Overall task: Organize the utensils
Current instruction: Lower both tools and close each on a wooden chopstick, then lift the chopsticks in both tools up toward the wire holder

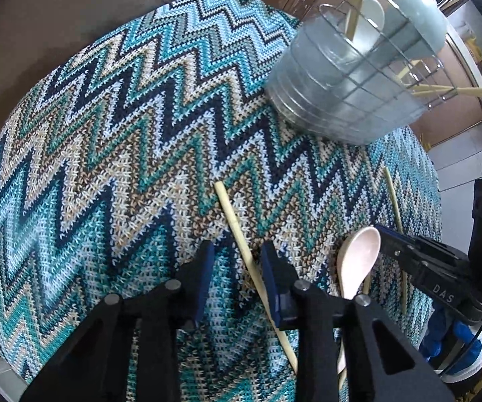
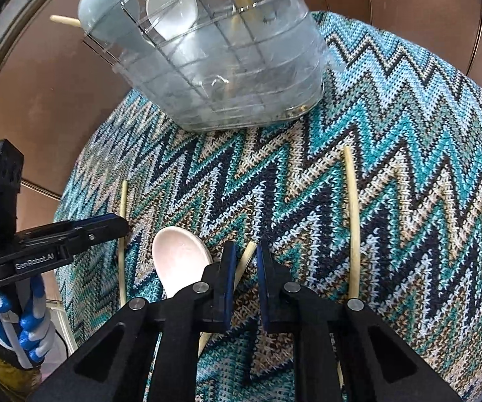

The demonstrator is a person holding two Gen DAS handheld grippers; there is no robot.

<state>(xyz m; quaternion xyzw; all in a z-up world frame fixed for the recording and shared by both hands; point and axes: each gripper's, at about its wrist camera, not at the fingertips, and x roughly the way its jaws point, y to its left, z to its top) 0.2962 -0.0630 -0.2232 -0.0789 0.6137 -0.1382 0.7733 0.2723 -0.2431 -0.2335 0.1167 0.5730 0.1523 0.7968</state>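
A clear plastic utensil holder [image 1: 348,87] [image 2: 227,67] stands at the far side of a zigzag-knit cloth [image 1: 107,140]. It holds a blue-grey spoon [image 1: 421,20], a white spoon [image 2: 172,8] and several chopsticks. My left gripper [image 1: 236,263] is open, its fingers astride a bamboo chopstick [image 1: 241,241] lying on the cloth. My right gripper [image 2: 244,261] is open a little, its fingers astride another chopstick [image 2: 246,254], next to a pink spoon [image 2: 180,254] [image 1: 358,258]. Two more chopsticks [image 2: 353,221] [image 2: 123,234] lie on the cloth.
The cloth covers a round table with its edge close behind the holder. Brown cabinet panels [image 2: 40,100] stand beyond. The other gripper [image 1: 442,274] [image 2: 57,244] shows in each view, held by a blue-and-white gloved hand [image 2: 30,321].
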